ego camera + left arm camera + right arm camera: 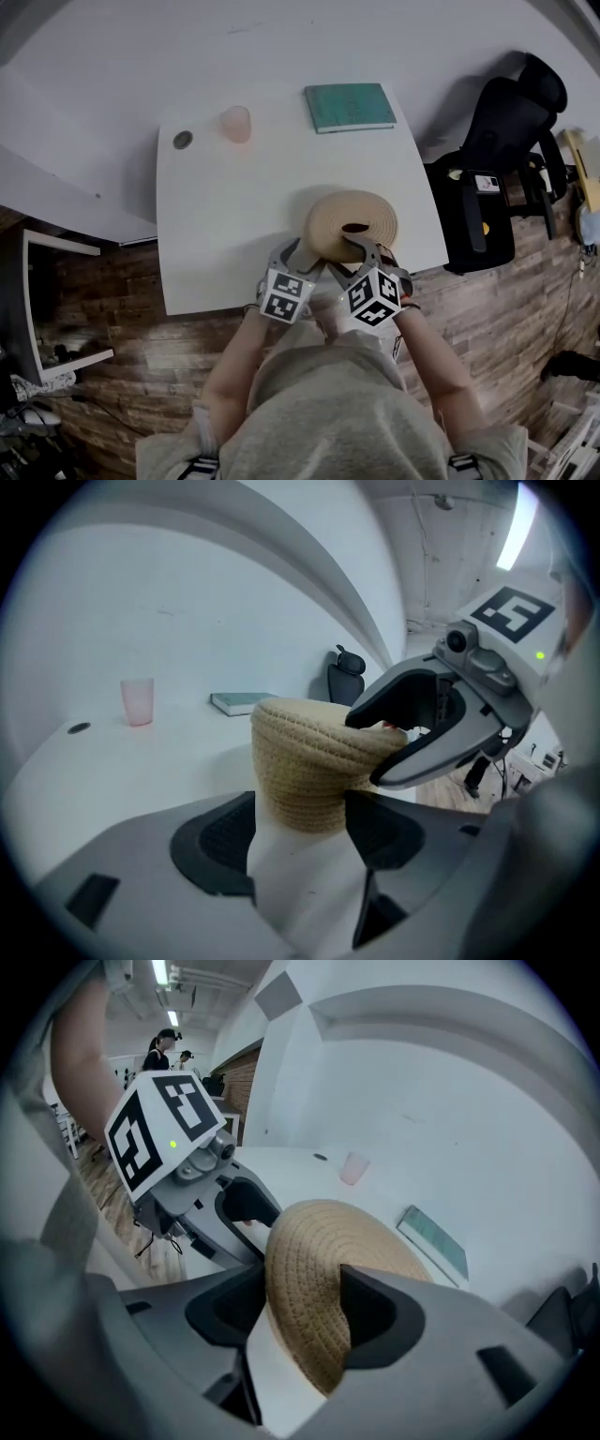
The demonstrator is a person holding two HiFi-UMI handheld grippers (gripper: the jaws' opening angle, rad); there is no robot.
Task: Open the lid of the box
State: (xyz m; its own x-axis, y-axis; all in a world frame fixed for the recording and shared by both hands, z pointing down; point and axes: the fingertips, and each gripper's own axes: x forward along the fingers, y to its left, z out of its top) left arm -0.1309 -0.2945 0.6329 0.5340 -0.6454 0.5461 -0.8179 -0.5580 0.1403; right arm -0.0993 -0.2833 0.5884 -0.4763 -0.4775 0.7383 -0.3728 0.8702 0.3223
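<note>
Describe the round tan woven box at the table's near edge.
The round tan woven box looks like coiled straw, with a domed lid still on. It stands upright on the white table, near its front edge. The open jaws of the left gripper flank its side wall; those of the right gripper straddle the lid's rim, one above, one below; grip unclear.
</note>
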